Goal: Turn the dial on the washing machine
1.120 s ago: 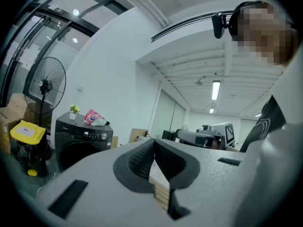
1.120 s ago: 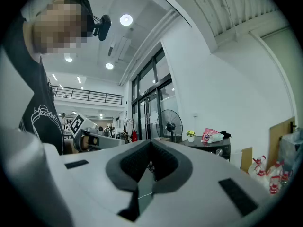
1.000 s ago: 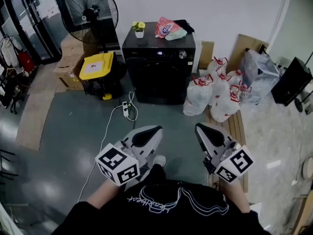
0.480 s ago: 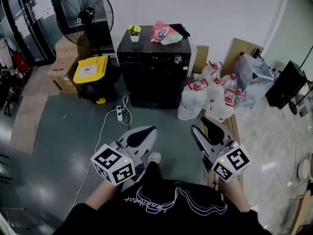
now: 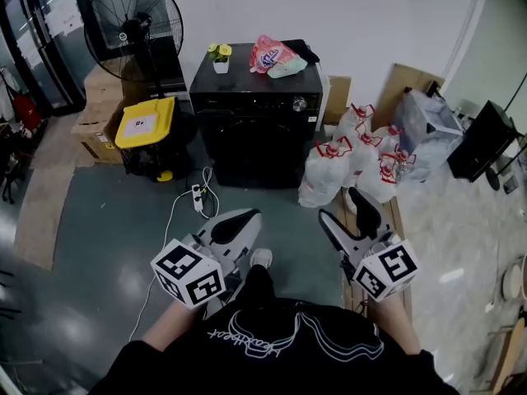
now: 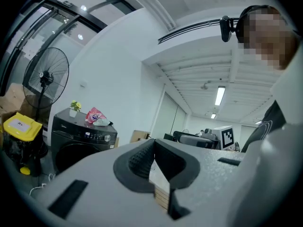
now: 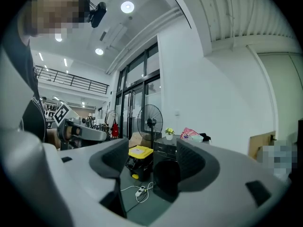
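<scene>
- Standing against the wall, the washer is well apart from both grippers.
- Right gripper: jaws opening, nothing between them, probably to get ready for the dial.
- Left gripper: jaws together, empty, seemingly not needed.
- Dial: upper right corner of the washer's front.

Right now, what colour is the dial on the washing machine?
Silver; the dial stands out on the black washing machine, best in the head view.

Against the far wall, washing machine; fan to its left, tied bags to its right. On its top, plant pot left of packet.
</scene>
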